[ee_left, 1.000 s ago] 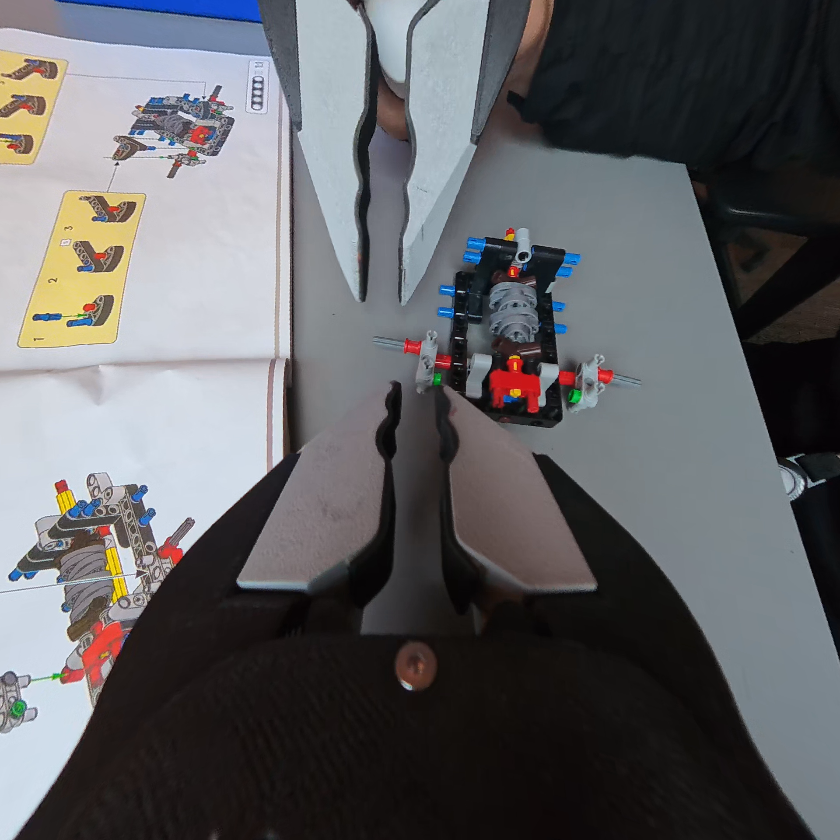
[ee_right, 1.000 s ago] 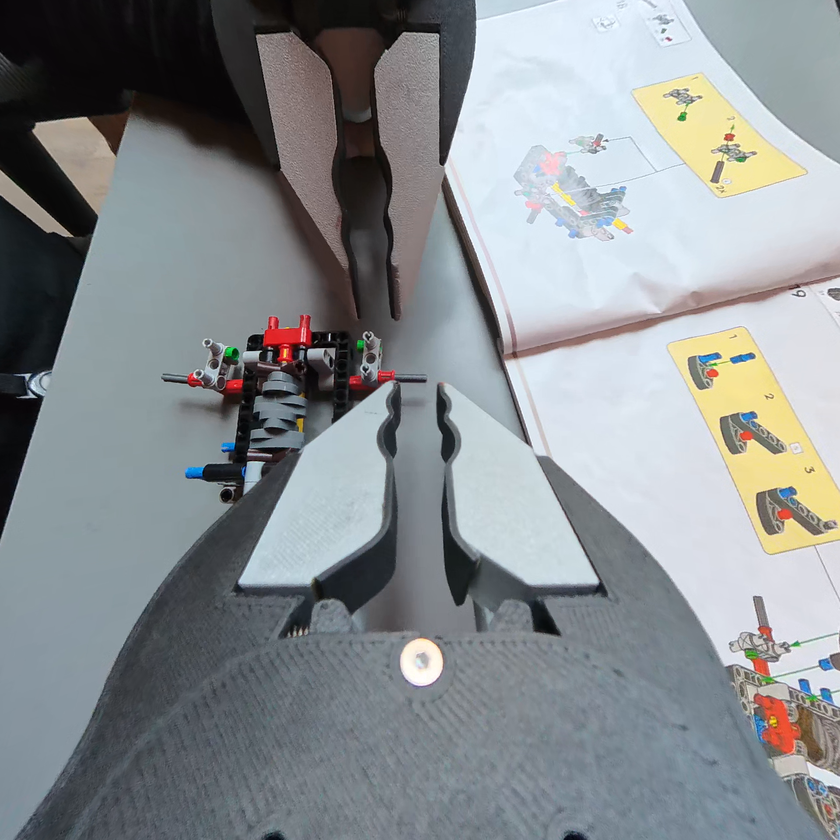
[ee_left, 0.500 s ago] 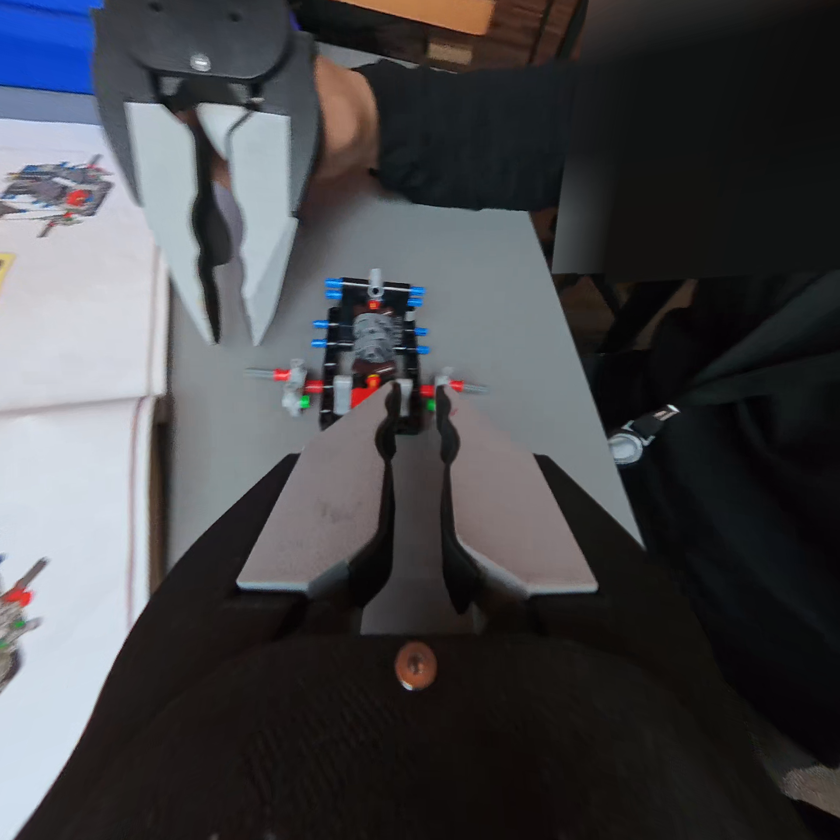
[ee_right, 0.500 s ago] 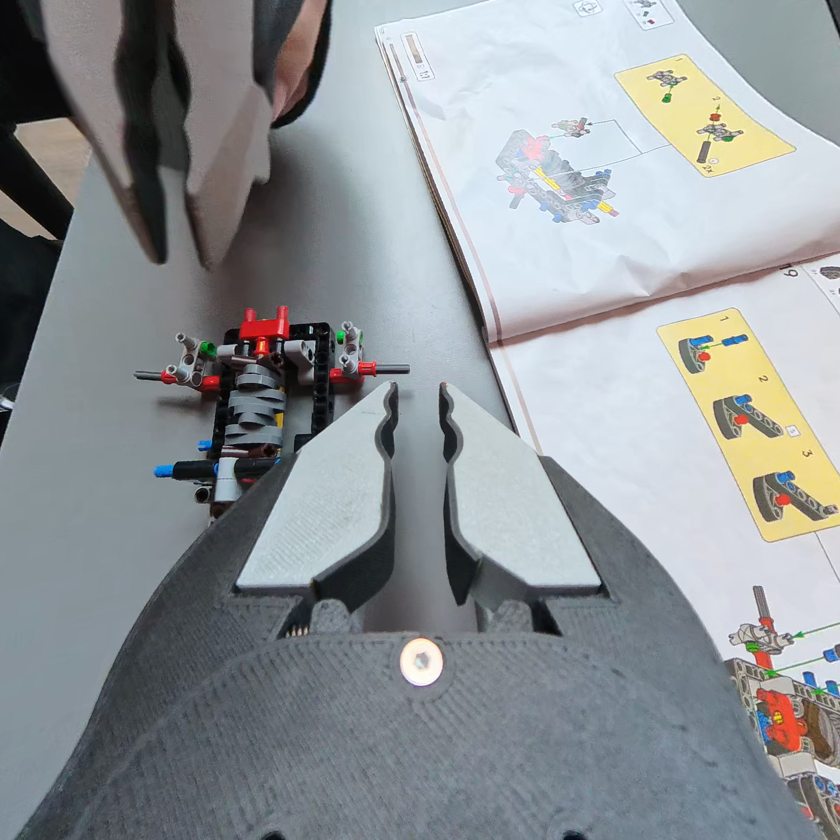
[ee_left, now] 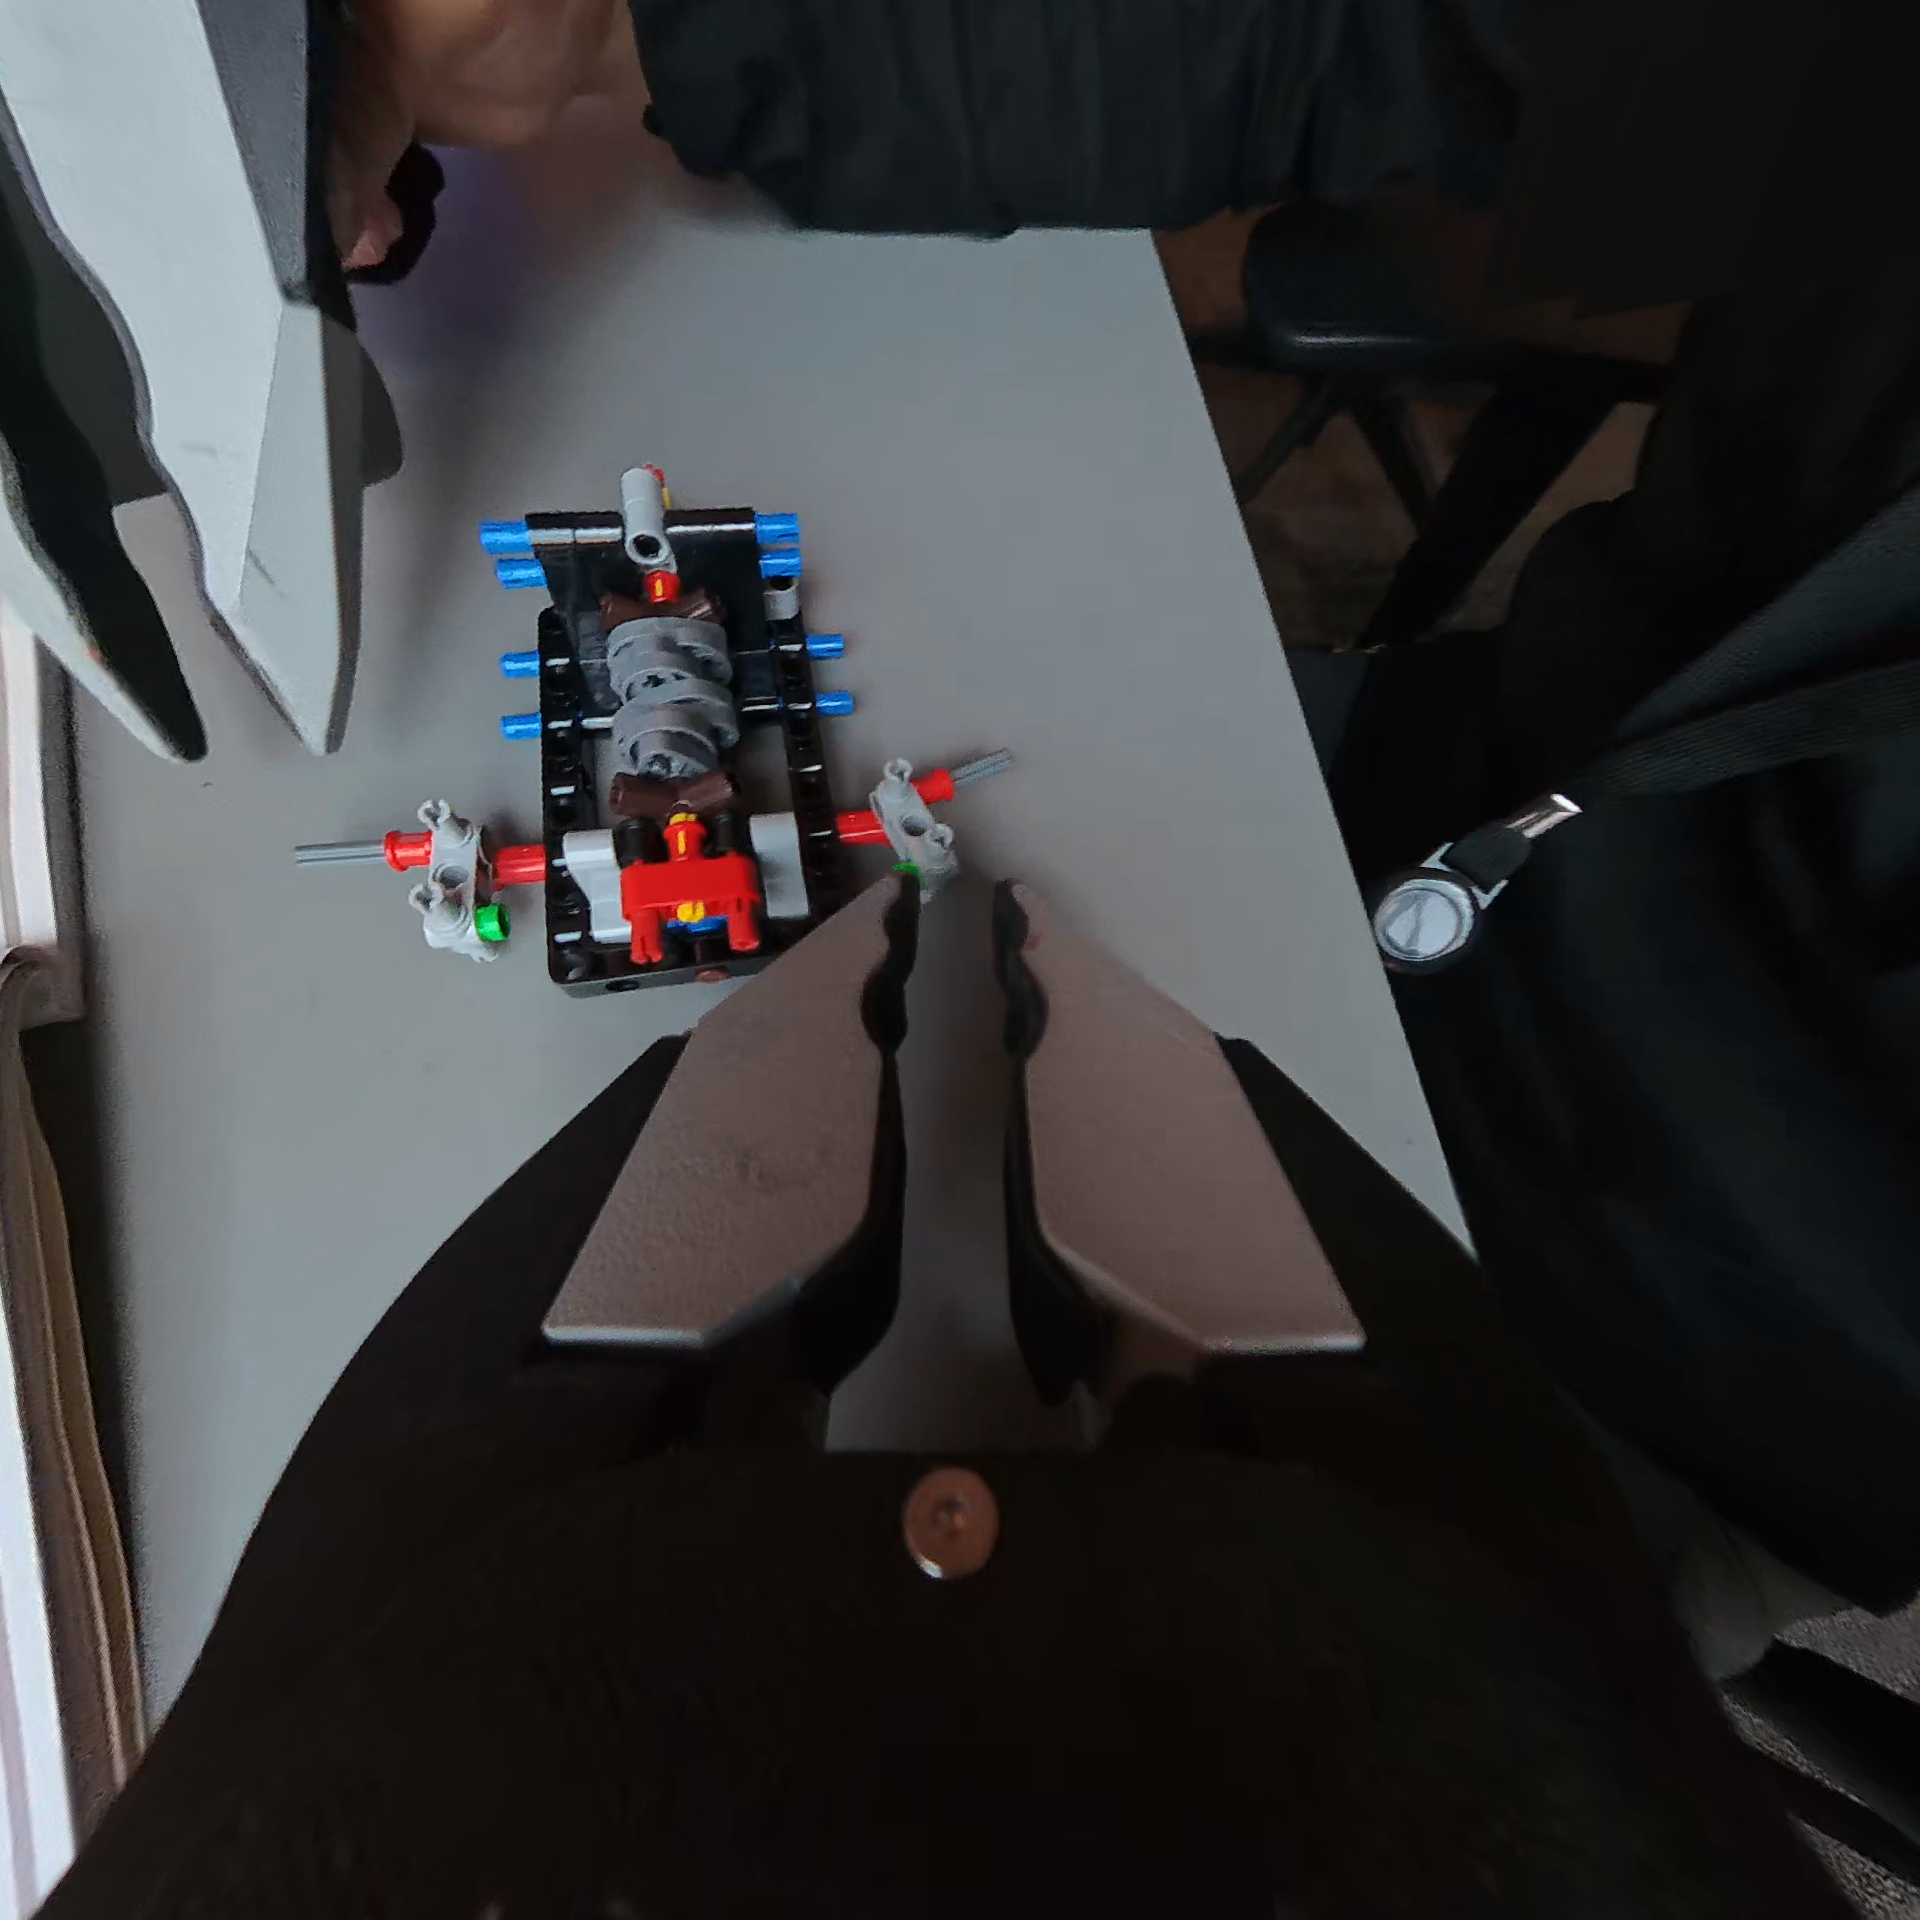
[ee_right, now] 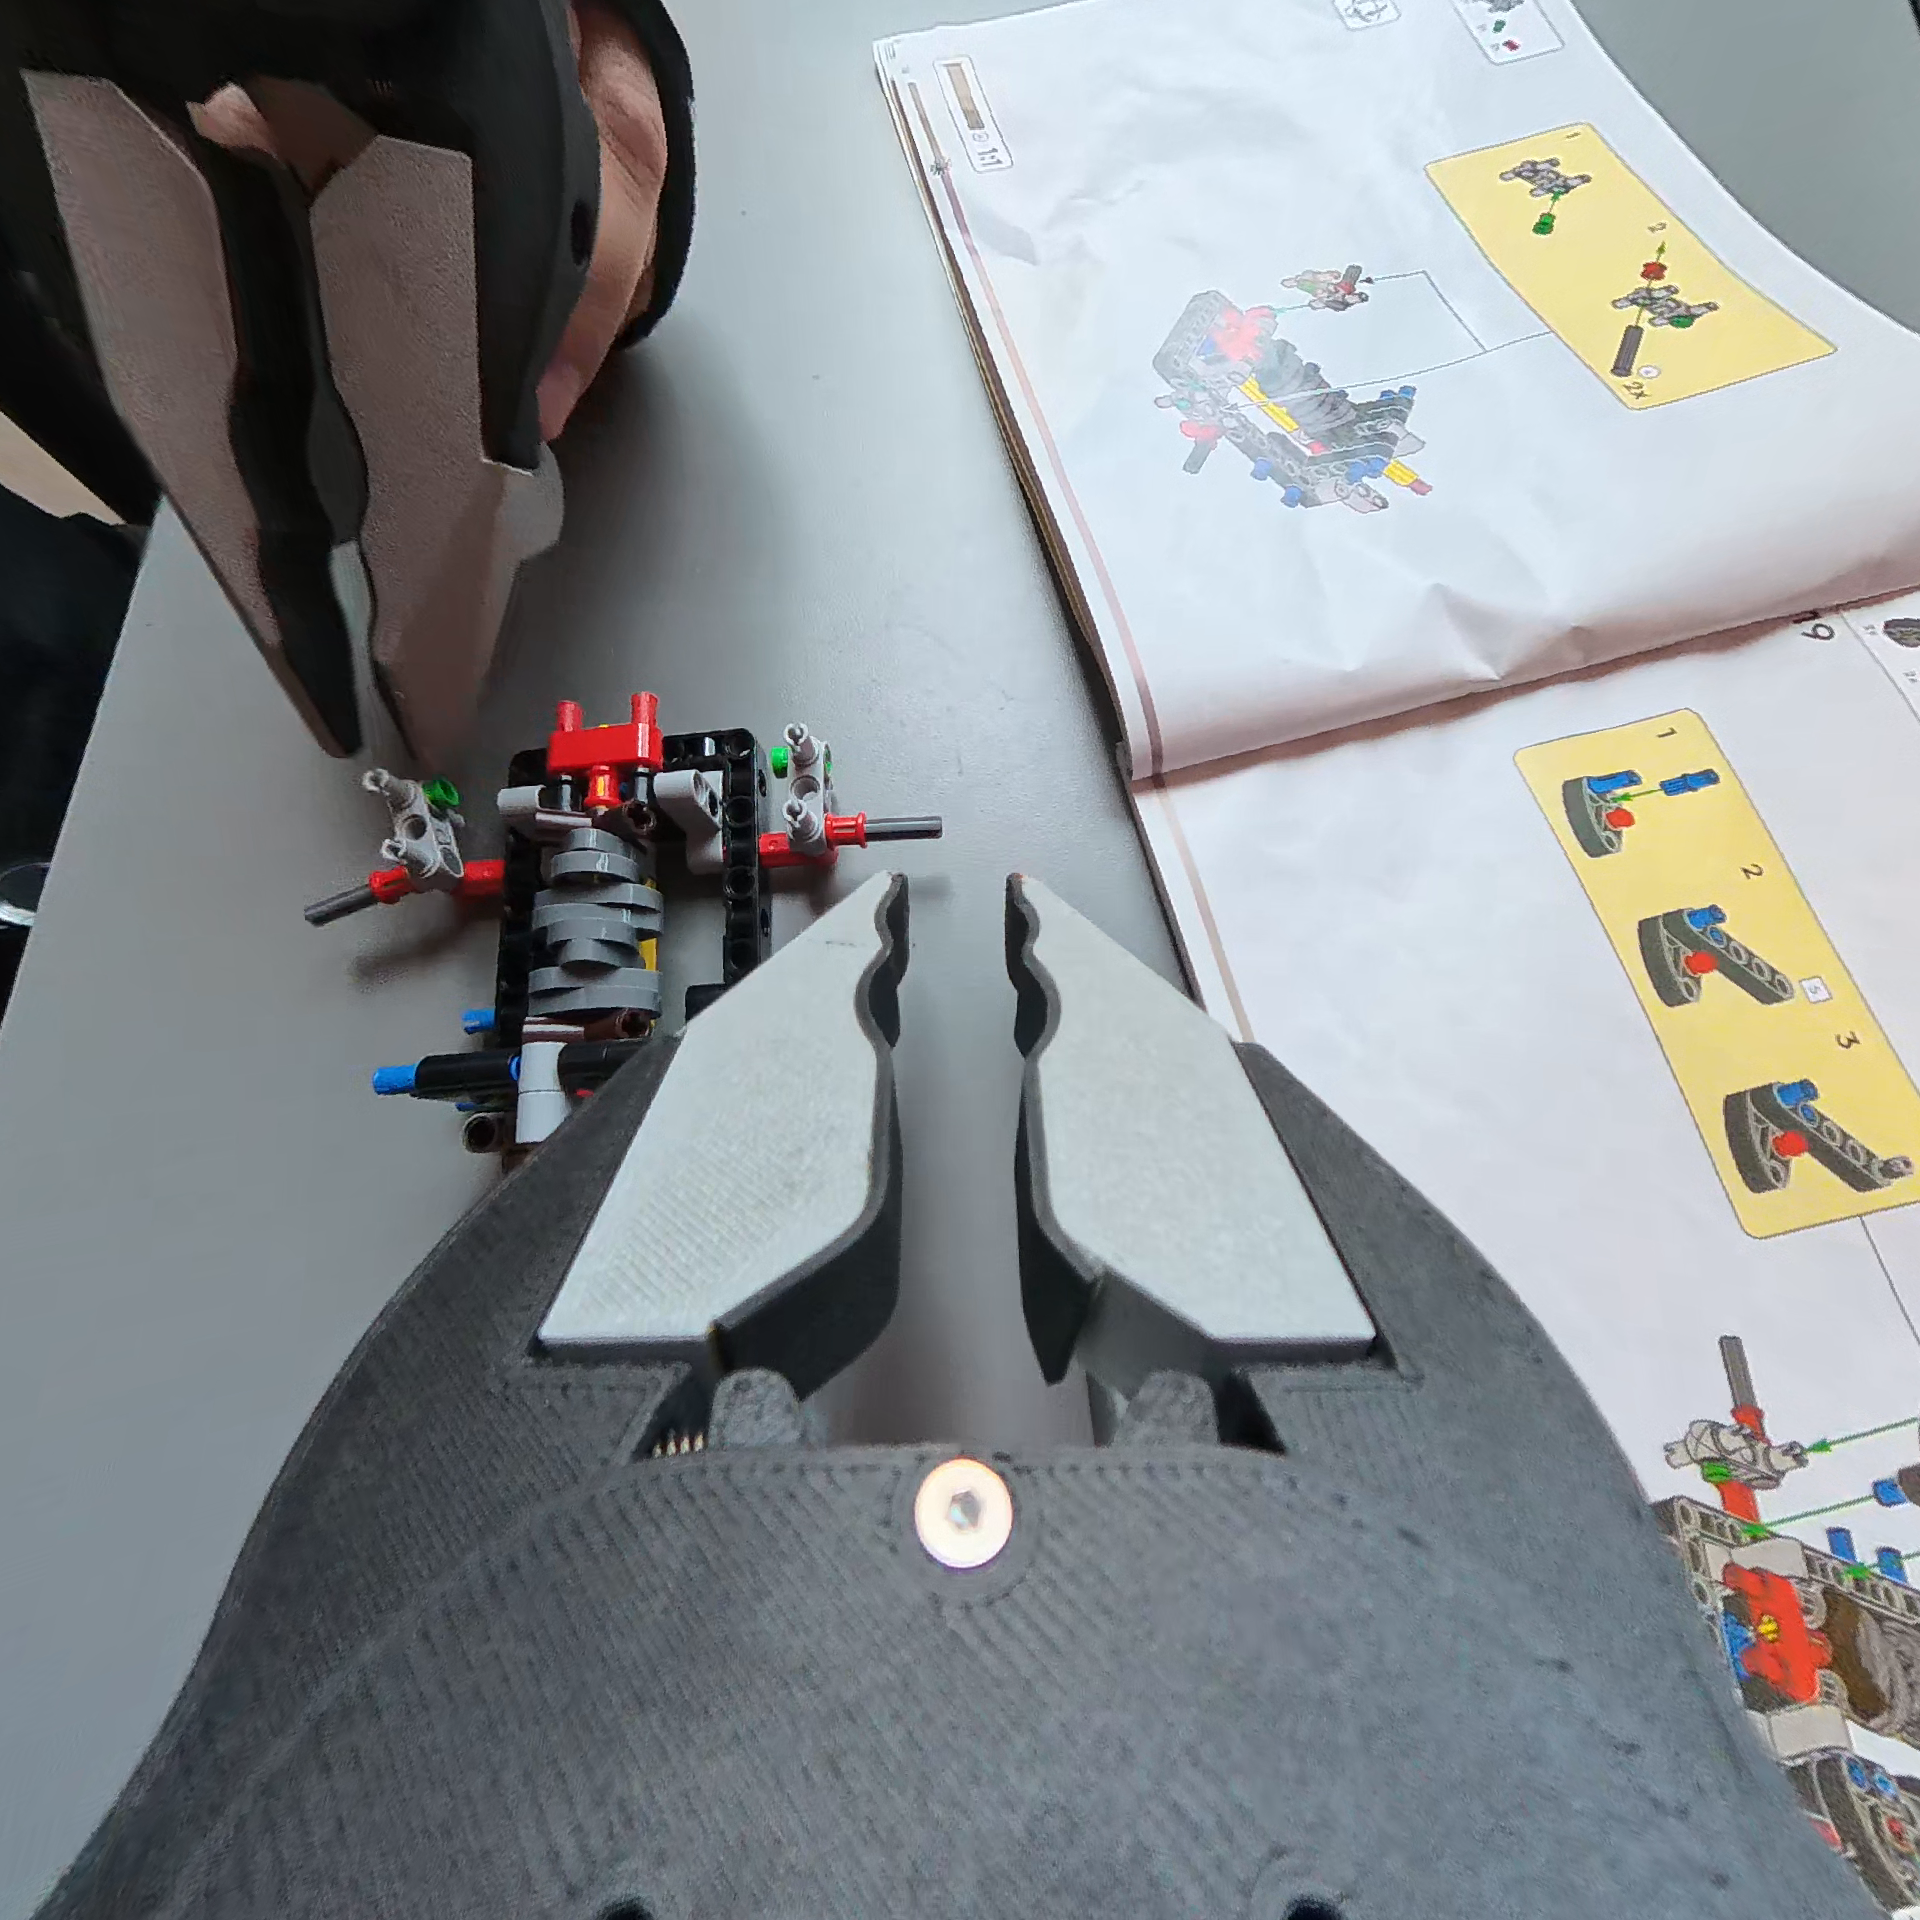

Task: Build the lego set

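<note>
Left wrist view: our left gripper (ee_left: pixel 951 899) hangs unclenched and empty beside the black-framed lego chassis with grey gears (ee_left: pixel 665 748), which lies near the grey tabletop's (ee_left: pixel 1039 499) edge. A careless nudge on its stub axle could push it toward that edge. Half a second ago we were centred on its red block.

Right wrist view: our right gripper (ee_right: pixel 954 894), parted and empty, sits between the chassis and the open instruction booklet (ee_right: pixel 1455 520); the model looks closer than before.

Two grippers showing: left gripper (ee_left: pixel 951 899), right gripper (ee_right: pixel 954 891). One lego assembly (ee_left: pixel 665 748) sitting on one grey table (ee_left: pixel 987 468). One open instruction booklet (ee_right: pixel 1455 520) lying along the table's edge. One sleeve (ee_left: pixel 1039 104) showing.
</note>
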